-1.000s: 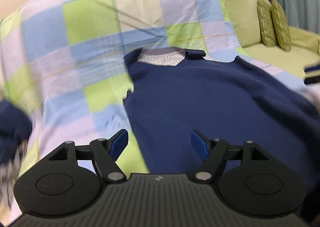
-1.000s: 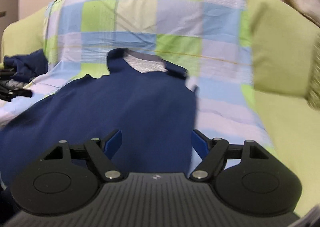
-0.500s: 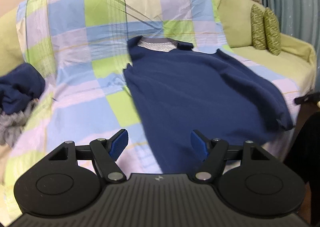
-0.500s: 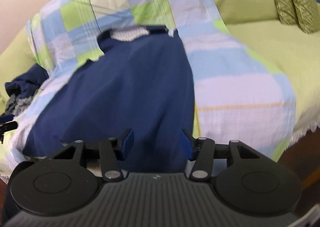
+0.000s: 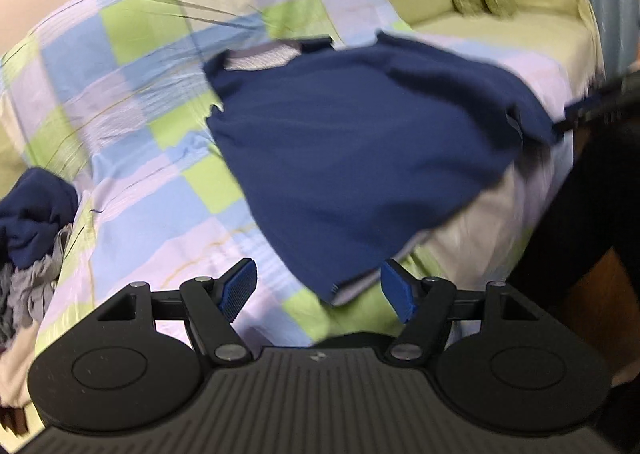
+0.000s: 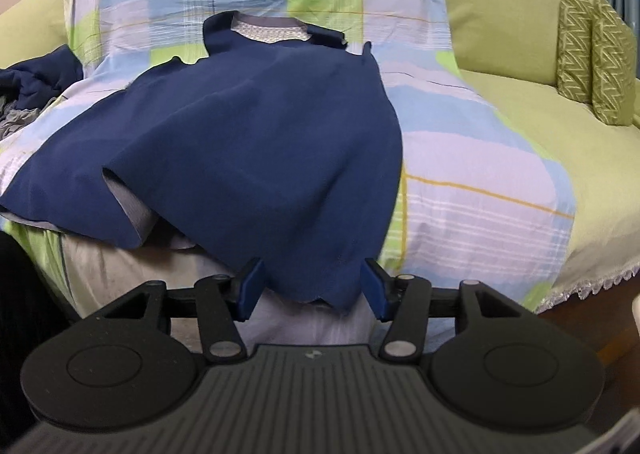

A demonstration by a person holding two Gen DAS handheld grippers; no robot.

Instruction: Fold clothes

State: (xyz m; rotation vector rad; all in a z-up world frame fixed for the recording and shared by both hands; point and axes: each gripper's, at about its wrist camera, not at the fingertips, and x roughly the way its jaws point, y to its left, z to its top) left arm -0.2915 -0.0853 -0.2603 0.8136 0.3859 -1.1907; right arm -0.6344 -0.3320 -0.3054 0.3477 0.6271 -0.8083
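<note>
Navy garment (image 6: 256, 142) spread on checked sheet (image 6: 480, 190) over green sofa (image 6: 520, 14); no readable writing or brand seen.
Left gripper (image 5: 318, 286): fingers spread, closing slightly, hem corner lying between them, not pinched. Right gripper (image 6: 310, 288): fingers opening, hem edge between them, contact with the pads not certain. Since half a second earlier both views have been brought closer to the hem; the left view is now blurred.
</note>
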